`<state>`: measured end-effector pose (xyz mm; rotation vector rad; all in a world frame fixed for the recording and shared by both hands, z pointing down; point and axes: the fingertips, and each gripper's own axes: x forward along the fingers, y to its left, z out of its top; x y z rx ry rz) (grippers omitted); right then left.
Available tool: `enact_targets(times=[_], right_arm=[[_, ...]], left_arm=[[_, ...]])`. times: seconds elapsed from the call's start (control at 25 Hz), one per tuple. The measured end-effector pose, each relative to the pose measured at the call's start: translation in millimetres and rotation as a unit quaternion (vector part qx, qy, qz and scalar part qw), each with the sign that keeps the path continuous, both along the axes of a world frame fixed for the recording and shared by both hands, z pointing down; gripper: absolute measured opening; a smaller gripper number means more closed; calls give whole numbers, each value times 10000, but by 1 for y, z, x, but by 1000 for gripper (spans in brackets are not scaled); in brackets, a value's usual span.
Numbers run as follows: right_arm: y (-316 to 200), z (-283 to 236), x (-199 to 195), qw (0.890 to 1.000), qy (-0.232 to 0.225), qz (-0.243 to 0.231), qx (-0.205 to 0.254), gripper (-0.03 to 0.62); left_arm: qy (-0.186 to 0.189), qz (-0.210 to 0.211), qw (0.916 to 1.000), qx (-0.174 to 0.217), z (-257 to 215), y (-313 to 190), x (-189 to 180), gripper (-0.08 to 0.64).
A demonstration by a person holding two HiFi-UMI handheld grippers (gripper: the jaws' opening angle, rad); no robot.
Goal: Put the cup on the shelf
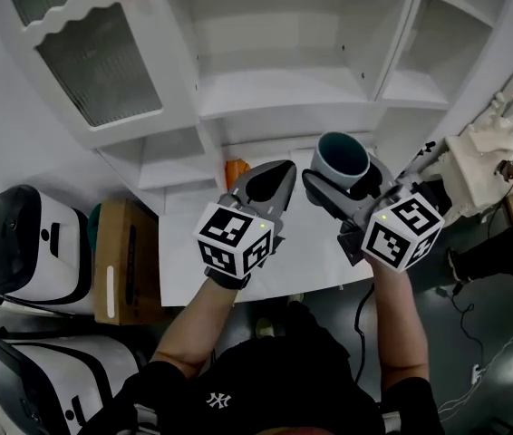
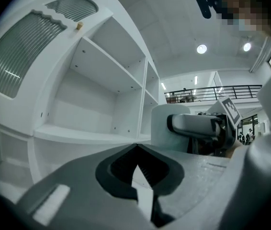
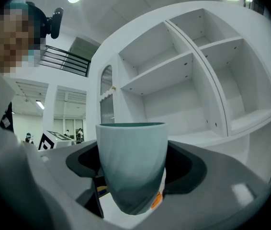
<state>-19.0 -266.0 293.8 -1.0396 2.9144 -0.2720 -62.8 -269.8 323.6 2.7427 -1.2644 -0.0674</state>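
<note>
A pale teal cup (image 1: pixel 341 158) with a dark inside stands upright between the jaws of my right gripper (image 1: pixel 347 181), which is shut on it, in front of the white shelf unit (image 1: pixel 275 84). In the right gripper view the cup (image 3: pixel 132 164) fills the middle, with the open shelves (image 3: pixel 174 75) behind it. My left gripper (image 1: pixel 268 187) is beside it on the left, jaws closed together and holding nothing. The left gripper view shows its shut jaw tips (image 2: pixel 138 174), the empty shelf (image 2: pixel 85 133) ahead, and the cup (image 2: pixel 171 128) held by the right gripper at the right.
A glass-panelled cabinet door (image 1: pixel 93 48) hangs open at the upper left. An orange object (image 1: pixel 236 169) lies on the white counter (image 1: pixel 311 252) under the left gripper. A cardboard box (image 1: pixel 125 261) and white-and-black appliances (image 1: pixel 21 247) sit at the left; cables and clutter (image 1: pixel 492 161) at the right.
</note>
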Motion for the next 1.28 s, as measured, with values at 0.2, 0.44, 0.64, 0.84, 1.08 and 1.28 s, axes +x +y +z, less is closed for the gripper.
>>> enact_targets(times=[0.2, 0.44, 0.64, 0.84, 1.08, 1.28], right_arm=[[-39, -19, -7, 9999, 49, -106, 117, 402], [-92, -45, -16, 9995, 34, -227, 238, 402], [-132, -58, -21, 9993, 66, -265, 271, 402], [-165, -62, -24, 9991, 104, -280, 295, 402], [-200, -58, -32, 9992, 184, -249, 243, 403], [-230, -51, -39, 9993, 286, -145, 182, 403]], left_arm=[[-10, -112, 9999, 11, -2, -25, -4, 0], [-19, -287, 9996, 61, -11, -57, -8, 0], [9, -415, 9991, 58, -13, -80, -8, 0], [49, -558, 9984, 113, -19, -103, -8, 0], [78, -756, 9969, 182, -29, -129, -12, 0], [99, -878, 9959, 190, -30, -144, -14, 0]])
